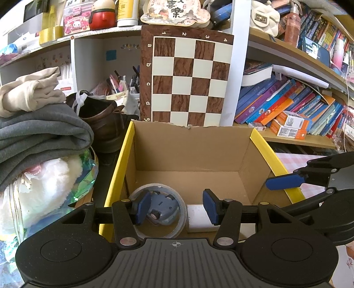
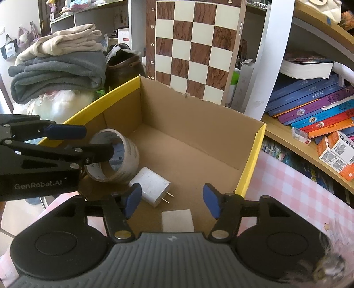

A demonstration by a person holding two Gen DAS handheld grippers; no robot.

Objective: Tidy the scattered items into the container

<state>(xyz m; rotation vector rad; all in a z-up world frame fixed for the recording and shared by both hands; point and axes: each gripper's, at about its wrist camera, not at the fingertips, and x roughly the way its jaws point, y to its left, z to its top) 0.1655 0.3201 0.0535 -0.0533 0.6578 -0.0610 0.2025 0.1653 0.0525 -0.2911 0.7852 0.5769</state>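
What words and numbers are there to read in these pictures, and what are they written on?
"GenRobot.AI": on the black left gripper, seen from the right wrist.
"1 2 3 4" and "a b c d": along the edges of the brown and cream wooden chessboard.
"喜樂": on the cloud-shaped paper sign on the shelf.
Book spines, orange boxes and the white wall charger: print too small to read.

Left gripper hanging over an open cardboard box.

Its blue fingers stand apart with nothing between them. Below them at 7 o'clock a tape roll lies on the box floor, ringing a small blue-grey object; a white block sits just beside it. The other gripper reaches in at 3 o'clock. A chessboard stands at 12.
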